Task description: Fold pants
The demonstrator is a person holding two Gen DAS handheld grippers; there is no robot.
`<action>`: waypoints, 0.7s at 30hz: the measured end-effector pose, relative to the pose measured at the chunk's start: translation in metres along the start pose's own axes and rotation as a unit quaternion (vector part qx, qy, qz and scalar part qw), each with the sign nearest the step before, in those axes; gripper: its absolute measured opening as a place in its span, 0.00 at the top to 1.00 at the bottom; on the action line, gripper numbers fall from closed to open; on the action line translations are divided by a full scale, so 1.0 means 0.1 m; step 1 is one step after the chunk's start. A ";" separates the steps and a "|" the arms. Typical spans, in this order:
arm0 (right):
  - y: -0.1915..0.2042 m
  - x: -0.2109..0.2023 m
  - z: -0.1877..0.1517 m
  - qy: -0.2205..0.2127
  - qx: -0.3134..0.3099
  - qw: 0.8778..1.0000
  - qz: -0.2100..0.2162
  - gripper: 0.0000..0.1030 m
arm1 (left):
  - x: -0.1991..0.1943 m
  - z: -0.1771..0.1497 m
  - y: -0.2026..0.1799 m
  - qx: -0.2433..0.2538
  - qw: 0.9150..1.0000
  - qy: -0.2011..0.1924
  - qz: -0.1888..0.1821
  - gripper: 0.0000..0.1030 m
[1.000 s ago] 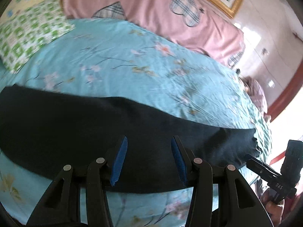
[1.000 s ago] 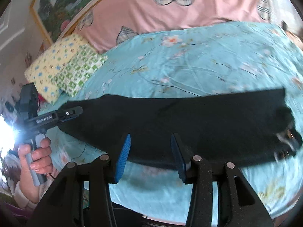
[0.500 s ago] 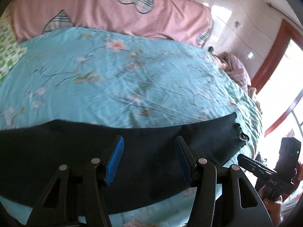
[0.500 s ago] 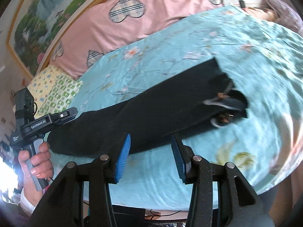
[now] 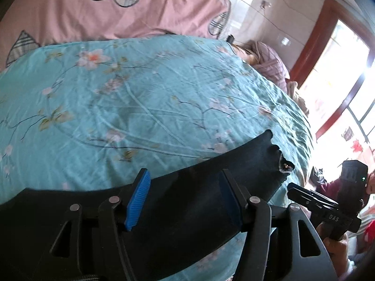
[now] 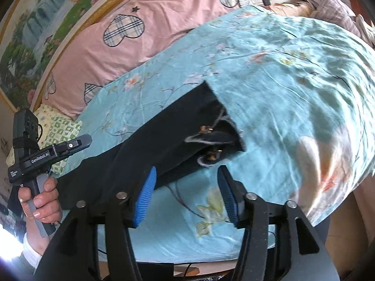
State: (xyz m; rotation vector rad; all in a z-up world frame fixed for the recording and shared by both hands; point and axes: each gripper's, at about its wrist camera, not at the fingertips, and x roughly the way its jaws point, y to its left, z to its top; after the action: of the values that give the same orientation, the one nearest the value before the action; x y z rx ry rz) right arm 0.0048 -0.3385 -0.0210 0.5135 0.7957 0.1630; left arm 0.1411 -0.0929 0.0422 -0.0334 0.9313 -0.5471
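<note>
The long black cloth pants lay leg-on-leg across the floral turquoise bedsheet, both grippers, left and right, gaping and empty (a shallow waistband pinch might slip, undoing the fold).

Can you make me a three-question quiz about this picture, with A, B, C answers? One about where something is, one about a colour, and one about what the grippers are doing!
1. Where do the pants lie?
A. on the bed sheet
B. on a chair
C. on the floor

2. What colour are the pants?
A. red
B. black
C. yellow

3. How is the right gripper?
A. shut on the pants
B. open
C. holding a pillow

Answers:
1 A, they lie spread along the blue flowered sheet.
2 B, the cloth is plain black.
3 B, its blue pads stand apart with nothing between them; the left gripper is open too.
</note>
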 end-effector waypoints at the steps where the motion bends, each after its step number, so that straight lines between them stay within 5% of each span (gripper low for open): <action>1: -0.02 0.02 0.01 0.001 0.005 1.000 0.000 0.44 | 0.04 0.02 -0.03 0.006 1.000 0.003 -0.001 0.39; 15: -0.42 0.30 0.16 -0.018 0.130 0.989 0.075 0.41 | 0.76 0.39 -0.49 0.091 0.990 0.092 -0.060 0.39; 17: -0.45 0.32 0.16 -0.021 0.131 0.988 0.083 0.52 | 0.83 0.43 -0.56 0.102 0.986 0.101 -0.079 0.38; 19: -0.47 0.34 0.15 -0.019 0.120 0.990 0.074 0.74 | 0.94 0.49 -0.63 0.114 0.981 0.118 -0.102 0.37; 21: -0.53 0.34 0.13 -0.019 0.121 0.990 0.073 0.83 | 1.11 0.54 -0.69 0.119 0.977 0.140 -0.109 0.37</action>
State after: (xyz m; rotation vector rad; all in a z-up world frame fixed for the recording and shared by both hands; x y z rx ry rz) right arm 0.0352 -0.3786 -0.0614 0.8030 0.7447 0.1934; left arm 0.2050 -0.2145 0.0097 0.1640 1.1373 -0.8809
